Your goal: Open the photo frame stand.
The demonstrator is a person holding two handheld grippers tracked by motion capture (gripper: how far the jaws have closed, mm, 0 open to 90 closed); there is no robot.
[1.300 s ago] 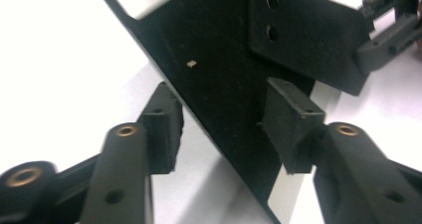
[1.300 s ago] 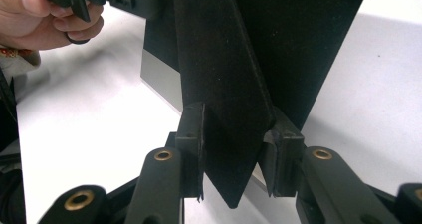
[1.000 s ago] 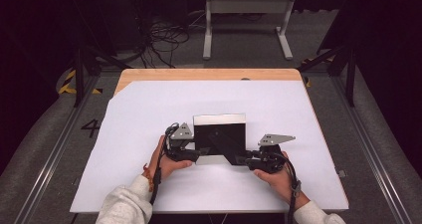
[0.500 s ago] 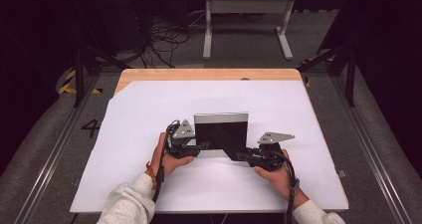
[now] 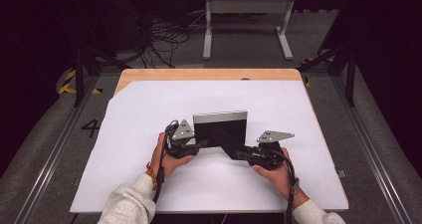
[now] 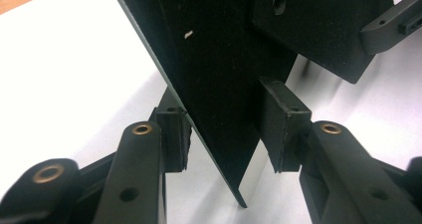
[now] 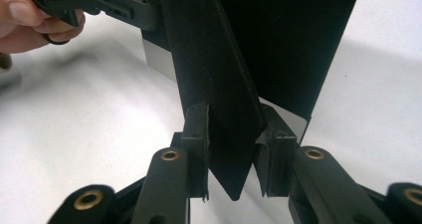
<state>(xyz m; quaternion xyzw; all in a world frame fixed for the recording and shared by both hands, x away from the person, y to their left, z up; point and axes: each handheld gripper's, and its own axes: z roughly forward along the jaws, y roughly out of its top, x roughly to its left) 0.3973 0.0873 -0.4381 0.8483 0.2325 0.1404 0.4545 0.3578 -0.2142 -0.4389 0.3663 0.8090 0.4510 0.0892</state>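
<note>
A thin black panel (image 5: 221,132) stands near the middle of the white table (image 5: 149,109), slightly toward the near edge. Its far part rises almost upright, facing the near side, with a pale silvery strip along its top edge. A black flap (image 5: 230,145) slopes out from it toward the near right, ending in a point. In the left gripper view the panel (image 6: 219,84) is a flat, matte black sheet with a thin edge and a small white speck. In the right gripper view the flap (image 7: 219,109) narrows to a tip, the dark panel behind it.
</note>
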